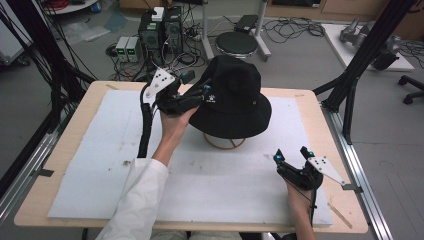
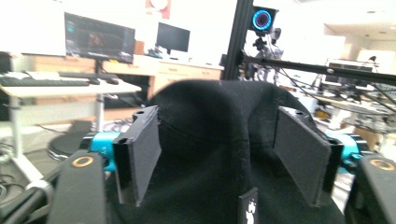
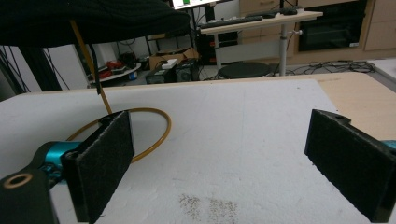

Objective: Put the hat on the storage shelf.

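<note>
black bucket hat upright on wire stand, crown up, left gripper jaws wide, seemingly straddling crown unpressed

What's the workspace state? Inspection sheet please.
Surface: white mat on wooden table, faint smudges.
Job's things: black hat sits on gold wire stand.
Clutter: nothing seen.
Grippers: left gripper open, pads either side of the hat's crown, not pressing; right gripper open, nothing between its jaws, over the mat.
Cables: black cable trails from the left gripper.
Surroundings: computers, stool, floor wiring.
</note>
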A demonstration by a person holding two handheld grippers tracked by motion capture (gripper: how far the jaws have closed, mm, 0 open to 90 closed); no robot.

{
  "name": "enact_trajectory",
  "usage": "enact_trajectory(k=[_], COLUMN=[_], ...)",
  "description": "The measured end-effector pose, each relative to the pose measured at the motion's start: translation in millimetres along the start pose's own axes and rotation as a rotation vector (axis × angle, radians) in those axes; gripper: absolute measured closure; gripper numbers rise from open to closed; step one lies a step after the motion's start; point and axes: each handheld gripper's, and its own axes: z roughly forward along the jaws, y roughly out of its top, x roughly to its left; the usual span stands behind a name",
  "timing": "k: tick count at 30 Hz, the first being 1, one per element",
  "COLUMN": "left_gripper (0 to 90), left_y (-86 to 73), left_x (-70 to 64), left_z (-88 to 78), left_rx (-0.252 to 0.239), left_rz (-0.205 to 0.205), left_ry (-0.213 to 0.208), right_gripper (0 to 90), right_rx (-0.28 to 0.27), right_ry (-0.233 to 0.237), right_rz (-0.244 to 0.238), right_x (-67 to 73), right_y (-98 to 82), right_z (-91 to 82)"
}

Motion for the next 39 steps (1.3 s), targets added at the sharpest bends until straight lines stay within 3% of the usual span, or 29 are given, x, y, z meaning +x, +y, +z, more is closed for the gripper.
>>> enact_trajectory(k=[5,11,16,23,35,39], left_gripper=[25.8,25.8,25.4,25.1,23.2,23.0], left_y=[7.8,6.6,5.9,11.1,-10.7,-15.2], left_x=[3.3,10.6,23.0,36.5,53.6,58.5], left_z=[-17.4,-40.5,-57.9,-85.2,-126.3,-137.1], left_rx=[-0.041,-0.076,-0.098,-0.124,-0.137,-0.119], left_rz=[0.011,0.034,0.002,0.024,0.035,0.073], left_ry=[0.034,0.088,0.117,0.180,0.301,0.318], right_gripper=[7.4,7.3,7.3,7.3,7.3,7.3], right_rx=[0.000,0.002,0.003,0.003,0.005,0.003], right_ry=[-0.002,-0.003,-0.003,-0.009,-0.013,-0.014], right_rz=[-0.004,-0.005,-0.007,-0.006,-0.010,-0.011], right_x=[0.3,0.2,1.1,1.8,3.3,3.0], right_y=[0.1,0.0,0.3,0.4,-0.2,-0.4], right_z=[-0.1,-0.1,-0.1,-0.7,-2.3,-2.3])
